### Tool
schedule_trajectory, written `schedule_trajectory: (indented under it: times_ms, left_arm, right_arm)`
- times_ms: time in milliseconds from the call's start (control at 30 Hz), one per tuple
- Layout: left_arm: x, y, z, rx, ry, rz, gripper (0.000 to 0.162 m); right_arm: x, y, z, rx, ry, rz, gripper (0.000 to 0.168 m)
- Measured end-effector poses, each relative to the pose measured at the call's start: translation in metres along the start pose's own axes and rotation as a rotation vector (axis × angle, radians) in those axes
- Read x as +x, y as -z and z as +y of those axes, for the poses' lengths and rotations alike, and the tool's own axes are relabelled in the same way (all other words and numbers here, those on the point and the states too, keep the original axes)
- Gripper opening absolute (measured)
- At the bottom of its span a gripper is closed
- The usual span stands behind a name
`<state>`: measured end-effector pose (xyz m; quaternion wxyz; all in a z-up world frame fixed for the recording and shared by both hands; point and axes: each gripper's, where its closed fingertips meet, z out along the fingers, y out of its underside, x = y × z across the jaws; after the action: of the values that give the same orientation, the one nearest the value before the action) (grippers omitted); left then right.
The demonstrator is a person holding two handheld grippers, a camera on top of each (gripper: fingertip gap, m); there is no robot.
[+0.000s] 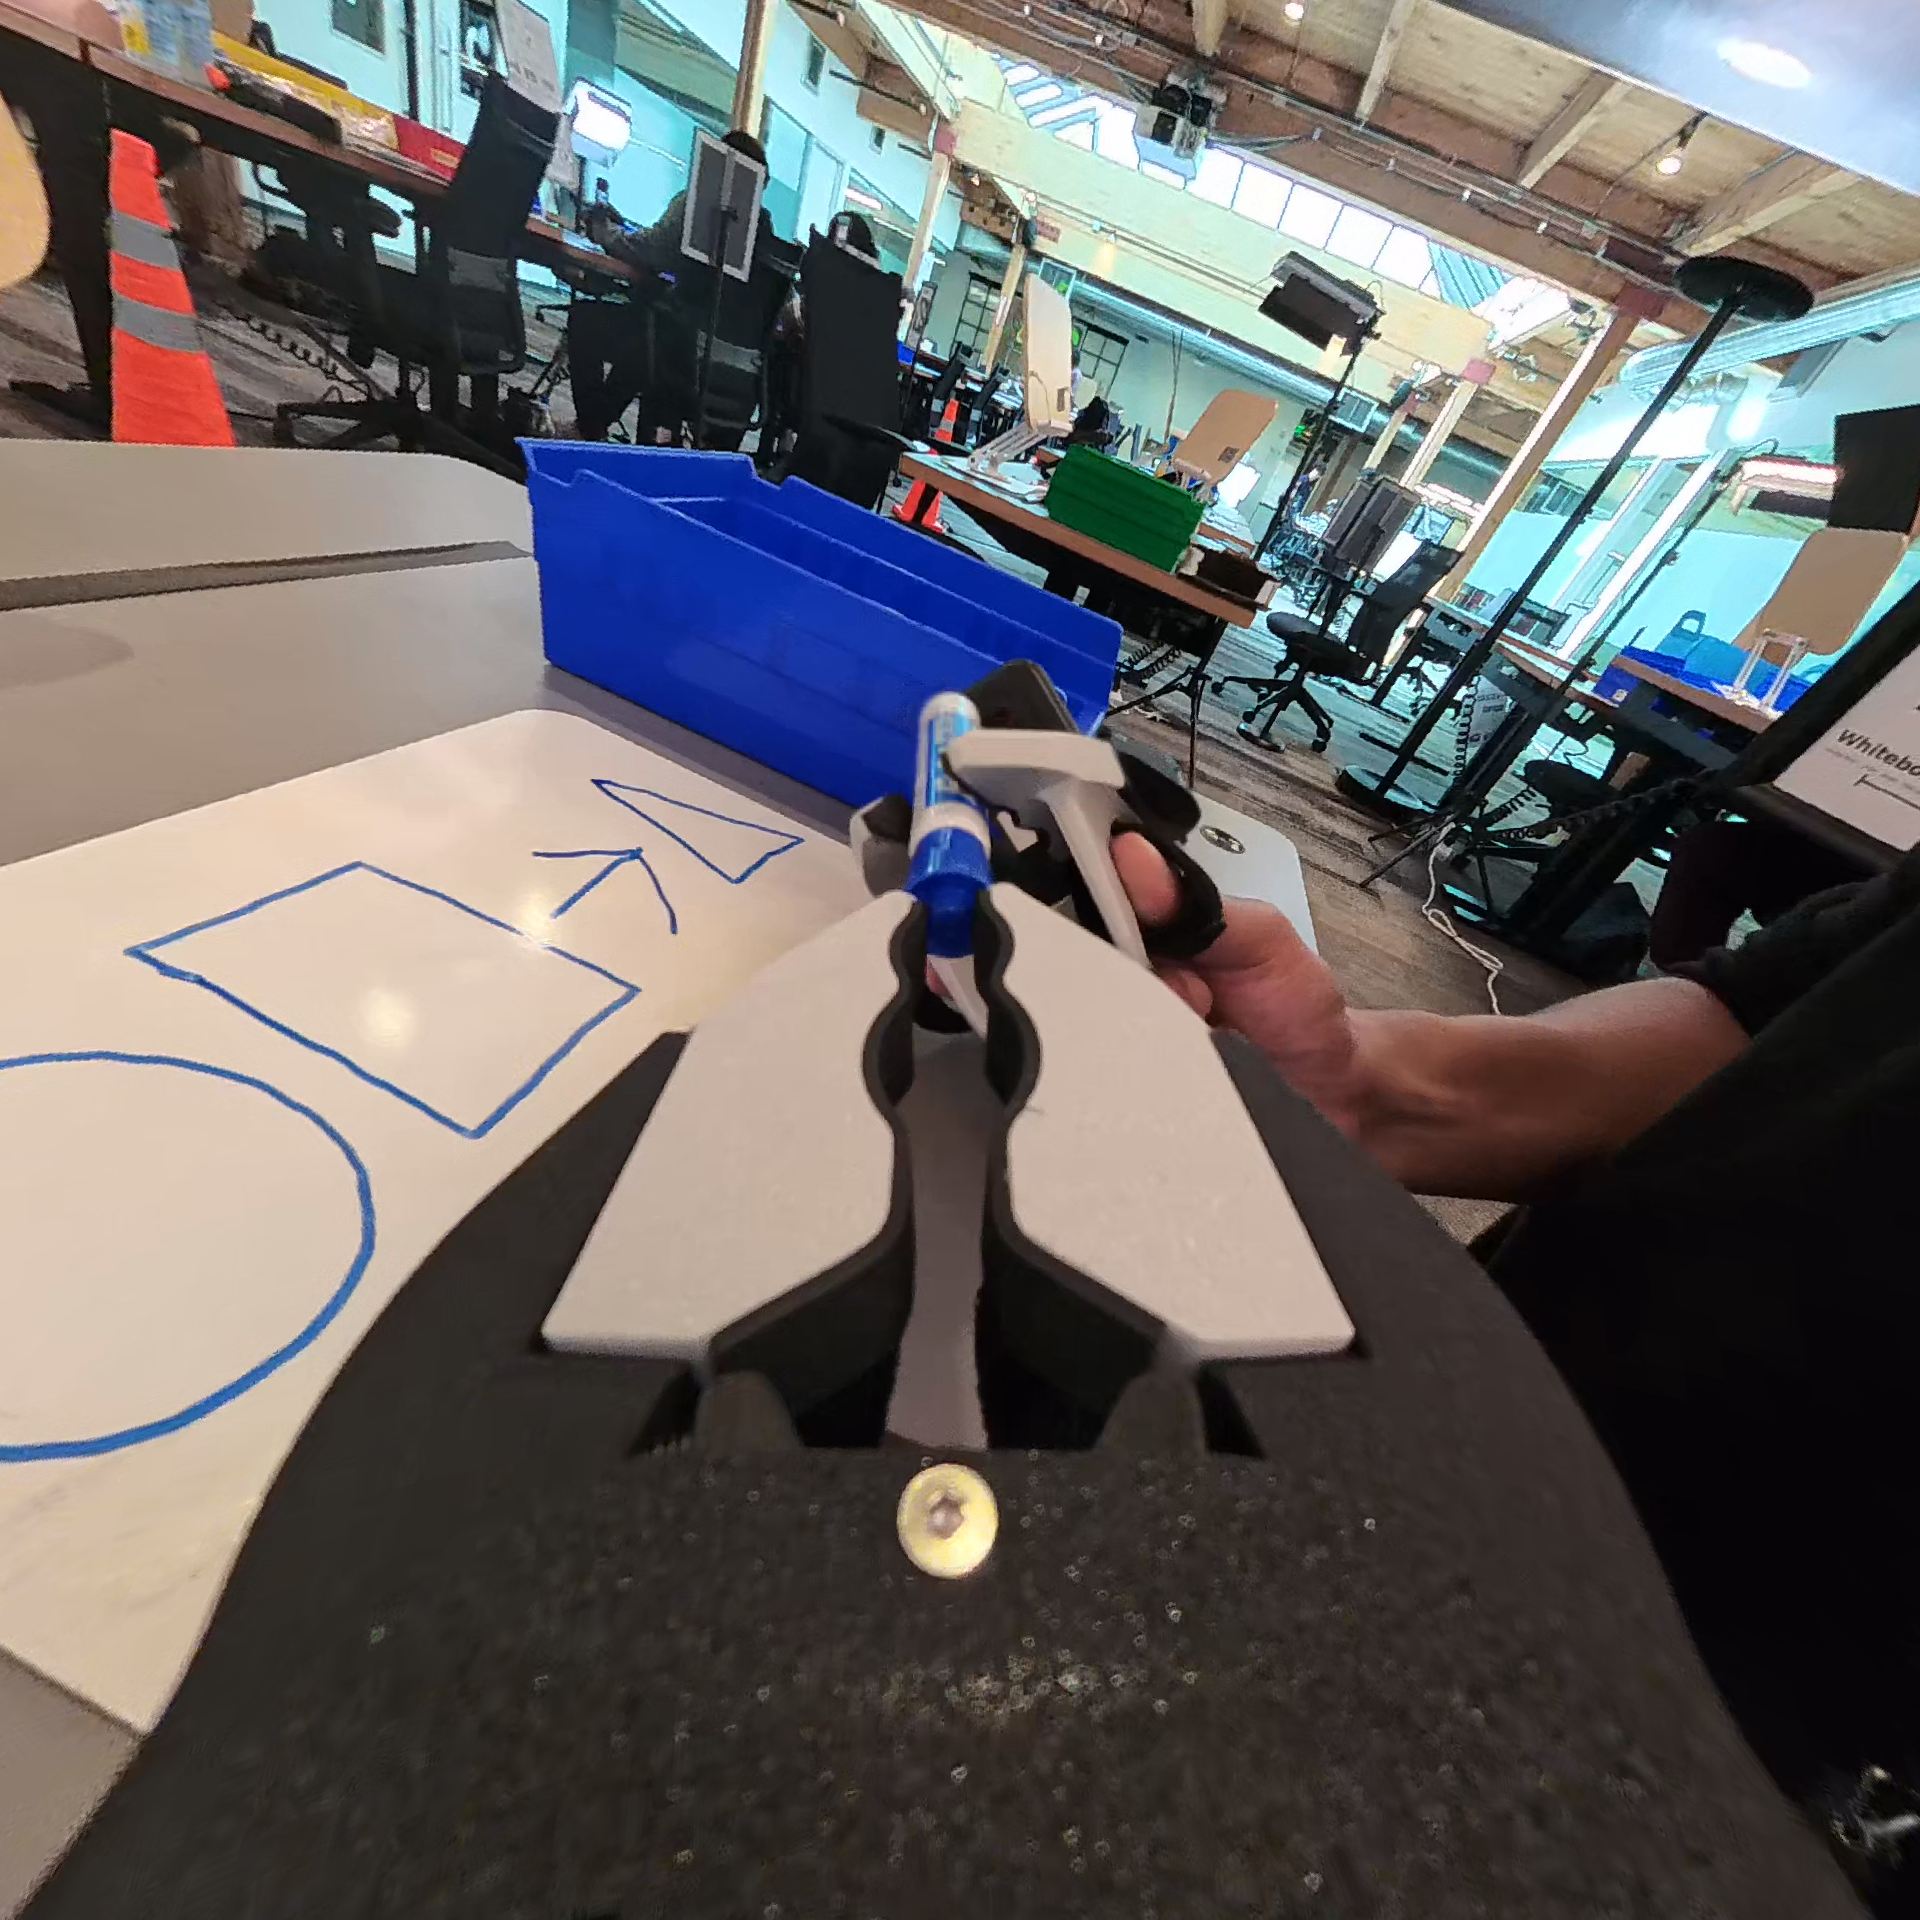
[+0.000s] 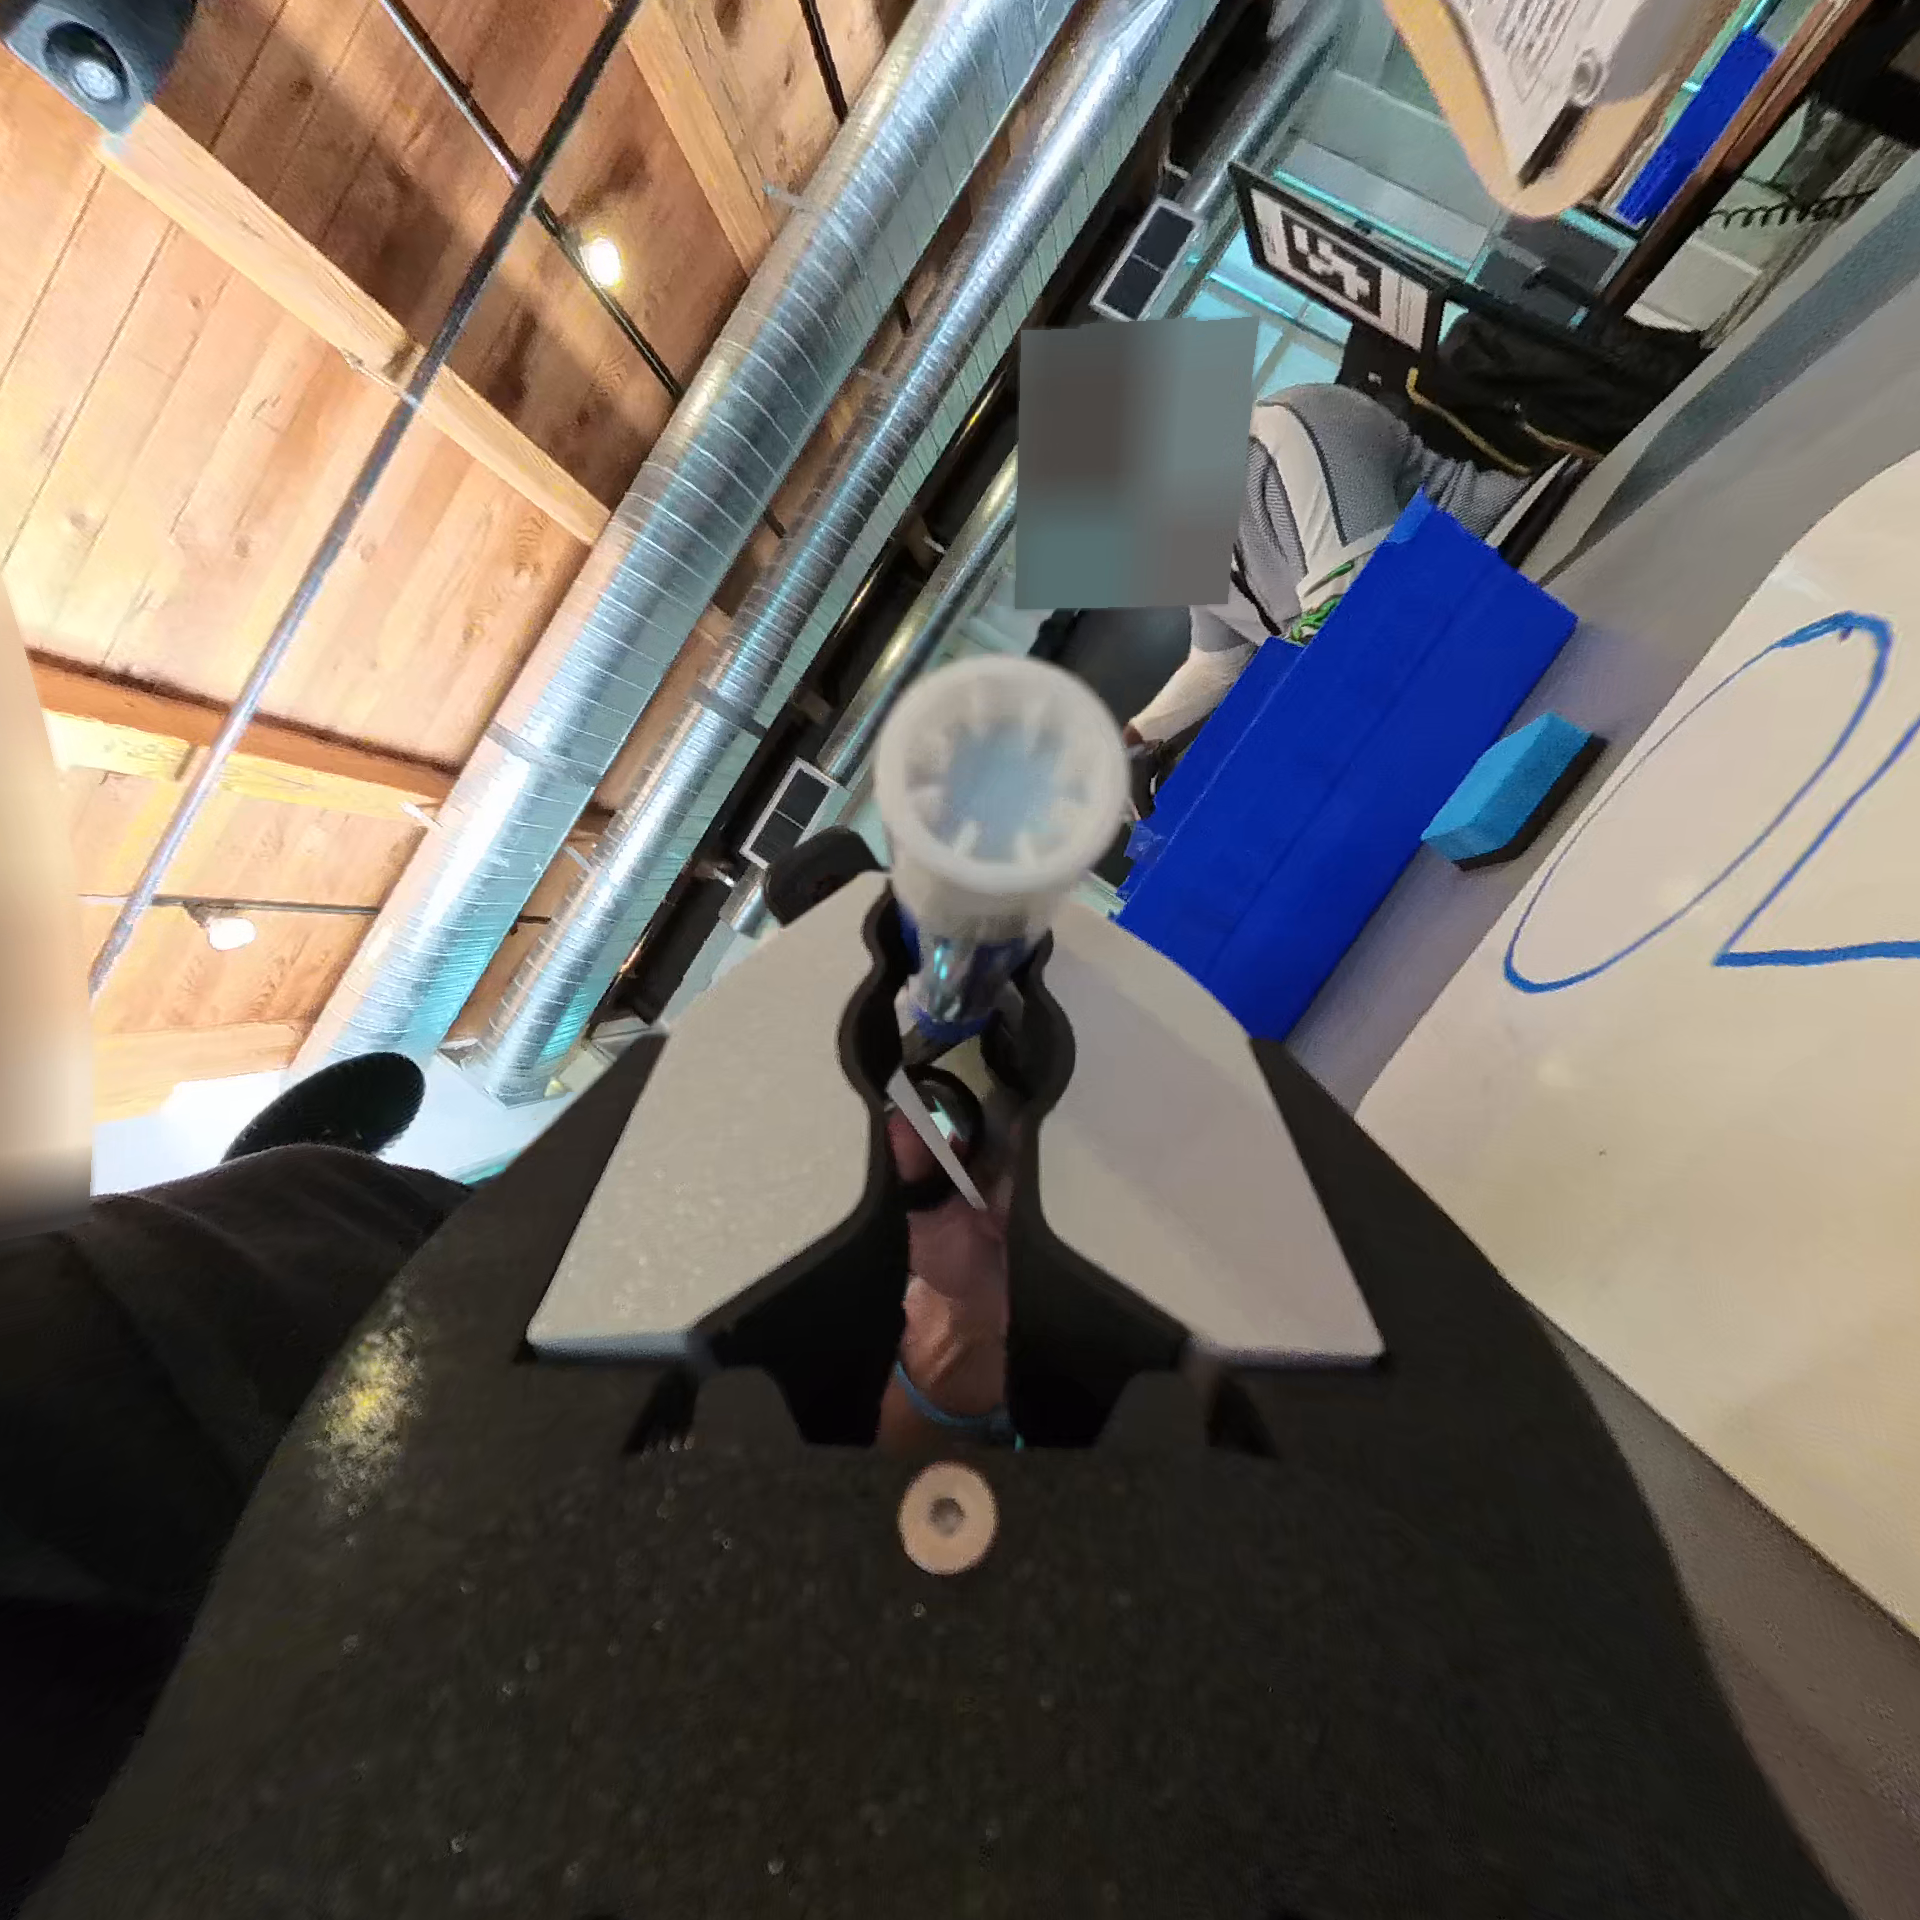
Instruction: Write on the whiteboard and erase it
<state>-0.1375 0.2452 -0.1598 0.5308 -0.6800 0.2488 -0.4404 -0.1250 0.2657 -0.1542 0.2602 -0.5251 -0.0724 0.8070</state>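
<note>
A whiteboard (image 1: pixel 416 800) lies flat on the grey table and bears a blue circle, square, arrow and triangle. It also shows at the right in the right wrist view (image 2: pixel 1662 1195). My left gripper (image 1: pixel 948 925) is shut on the blue cap end of a marker (image 1: pixel 940 883), held in the air beside the board's right edge. My right gripper (image 2: pixel 961 956) is shut on the same marker (image 2: pixel 997 779), whose white rear end points at its camera. The right gripper (image 1: pixel 1039 774) faces the left one in the left wrist view. A blue eraser (image 2: pixel 1512 800) lies by the board.
A blue bin (image 1: pixel 790 613) stands on the table just behind the whiteboard, and shows next to the eraser in the right wrist view (image 2: pixel 1340 790). A person in a grey top (image 2: pixel 1309 488) is behind the bin. Desks, chairs and an orange cone (image 1: pixel 156 312) stand farther off.
</note>
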Motion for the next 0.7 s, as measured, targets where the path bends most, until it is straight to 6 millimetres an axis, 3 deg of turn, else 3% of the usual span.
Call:
schedule_trajectory:
  times_ms: [433,700]
  left_arm:
    - [-0.0028,0.0010,-0.0084,0.023,0.065,0.028,0.008]
    - [-0.0027,-0.0009,-0.0057,0.016,0.133,0.080,0.008]
  right_arm:
    - [-0.0022,-0.0031,-0.0025,-0.062,0.011,0.009,0.019]
    - [-0.0029,0.0022,0.0044,-0.210,0.177,0.075,0.019]
